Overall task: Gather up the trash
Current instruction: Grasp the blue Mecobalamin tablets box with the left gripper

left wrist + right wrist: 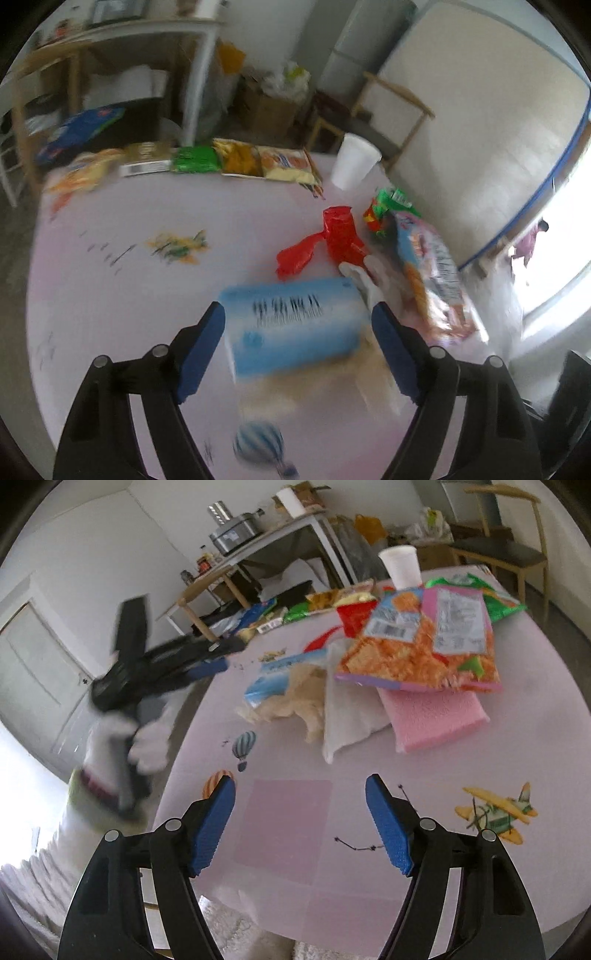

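A blue tissue pack [295, 325] lies on the pale round table [122, 295], lined up between the blue pads of my left gripper [297, 310]. The right wrist view shows that gripper [231, 655] just short of the pack [273, 675], jaws apart and not pressing on it. Behind the pack are a red plastic bag [332, 236], an orange and pink snack bag [432, 273] and a green wrapper [391, 199]. My right gripper [301, 782] hangs open and empty over the near part of the table [288, 830].
A white cup [400, 566] stands at the far edge. A pink sponge [439, 716] and white paper [347, 716] lie under the snack bag [424, 642]. Several snack packets [236, 160] line the table's back edge. A gloved hand [147, 746] holds the left gripper. Wooden chairs stand around.
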Motion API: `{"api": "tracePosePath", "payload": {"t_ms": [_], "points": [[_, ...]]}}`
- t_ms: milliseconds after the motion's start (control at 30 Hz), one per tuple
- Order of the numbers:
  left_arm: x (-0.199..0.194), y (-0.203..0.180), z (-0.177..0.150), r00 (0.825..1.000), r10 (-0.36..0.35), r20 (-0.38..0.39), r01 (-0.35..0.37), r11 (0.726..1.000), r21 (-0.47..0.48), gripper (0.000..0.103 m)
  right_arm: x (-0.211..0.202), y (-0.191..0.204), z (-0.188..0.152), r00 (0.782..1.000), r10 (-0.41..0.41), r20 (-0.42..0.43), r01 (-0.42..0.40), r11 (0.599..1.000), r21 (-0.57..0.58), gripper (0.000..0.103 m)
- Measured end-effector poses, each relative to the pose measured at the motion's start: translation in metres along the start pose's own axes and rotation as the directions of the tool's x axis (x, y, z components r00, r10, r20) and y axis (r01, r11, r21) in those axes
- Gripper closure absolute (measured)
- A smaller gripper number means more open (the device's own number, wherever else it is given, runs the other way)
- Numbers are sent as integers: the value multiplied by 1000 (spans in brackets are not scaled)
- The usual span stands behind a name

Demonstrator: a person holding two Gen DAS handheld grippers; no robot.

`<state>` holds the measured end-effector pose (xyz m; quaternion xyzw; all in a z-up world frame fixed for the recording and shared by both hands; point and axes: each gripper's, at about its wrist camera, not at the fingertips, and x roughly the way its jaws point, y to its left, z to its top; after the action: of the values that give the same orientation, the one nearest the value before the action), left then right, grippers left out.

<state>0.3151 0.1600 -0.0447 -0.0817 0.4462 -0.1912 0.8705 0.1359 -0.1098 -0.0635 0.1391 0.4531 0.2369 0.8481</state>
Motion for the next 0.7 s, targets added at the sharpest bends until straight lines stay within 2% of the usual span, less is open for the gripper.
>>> {"api": "tracePosePath", "payload": {"t_ms": [100,200,267,367,567,700], "points": [[27,-8,11,1000,20,-16,-19,995,99,24,-2,-15,-6,1000,2,-15,-1,998,56,33],[48,-9,12,997,-15,-72,23,994,109,24,0,-25,-11,999,-9,-31,11,996,89,33],[53,-11,6,996,52,-77,-41,989,141,25,1,-29,-14,999,-14,-38,18,995,102,34],[51,-15,-10,991,119,-67,-102,971,216,30,3,-32,-14,999,-2,-38,6,993,119,34],[32,-13,-30,987,141,-78,-123,972,202,36,-4,-24,-16,999,19,-31,-16,994,111,34],[17,-20,-47,982,179,-68,-159,961,226,45,-16,-17,-18,1000,31,-5,-30,994,101,34]]}}
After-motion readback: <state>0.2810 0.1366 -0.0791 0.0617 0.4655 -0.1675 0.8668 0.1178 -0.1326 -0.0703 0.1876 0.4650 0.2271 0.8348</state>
